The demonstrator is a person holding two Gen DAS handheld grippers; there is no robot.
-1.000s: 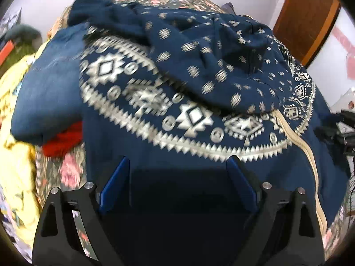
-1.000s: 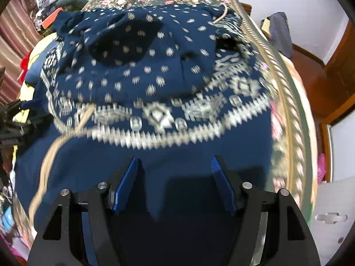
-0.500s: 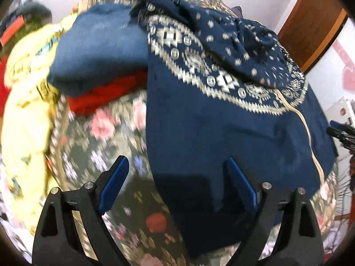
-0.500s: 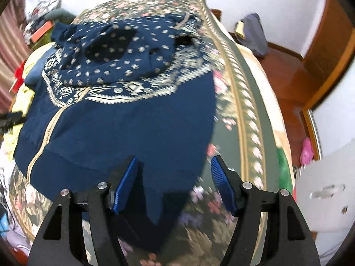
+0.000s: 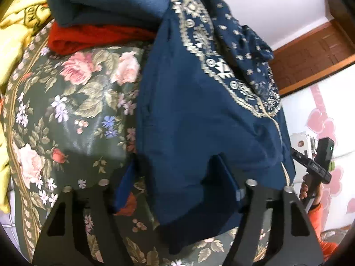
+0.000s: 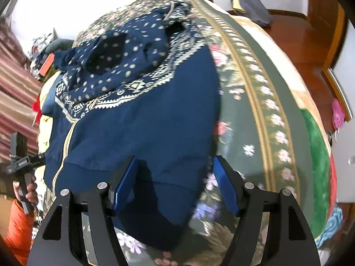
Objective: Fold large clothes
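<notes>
A large navy hoodie (image 6: 142, 119) lies spread on the bed (image 6: 255, 102), over a dark green floral bedspread. Its hood, dotted with small pale motifs, is bunched at the far end, and a band of cream geometric pattern curves across the chest below it. A pale zip line runs down from that band to the hem.

The left gripper (image 5: 177, 186) is at the hoodie's near bottom corner (image 5: 195, 199). Its jaws have just been closing, and the corner's cloth sits between the blue pads: the right pad is buried in a fold, the left pad lies against the cloth's edge. I cannot tell whether the pads actually pinch it.

The right gripper (image 6: 175, 184) is at the other bottom corner (image 6: 159, 199). Its jaws stand partly apart. The hem passes between them, close by the left pad (image 6: 124, 184), while the right pad (image 6: 224, 184) stands clear over the bedspread, so it holds nothing.

Beside the hoodie, near the hood on the left gripper's side, a folded blue garment (image 5: 106, 2) rests on a red one (image 5: 93, 35), with yellow cloth (image 5: 13, 35) at the edge of the bed beyond them. In each wrist view the person's other hand shows at the rim, in an orange sleeve (image 6: 17, 228). Wooden floor (image 6: 299, 42) and a brown door frame (image 5: 310, 51) lie past the bed.
</notes>
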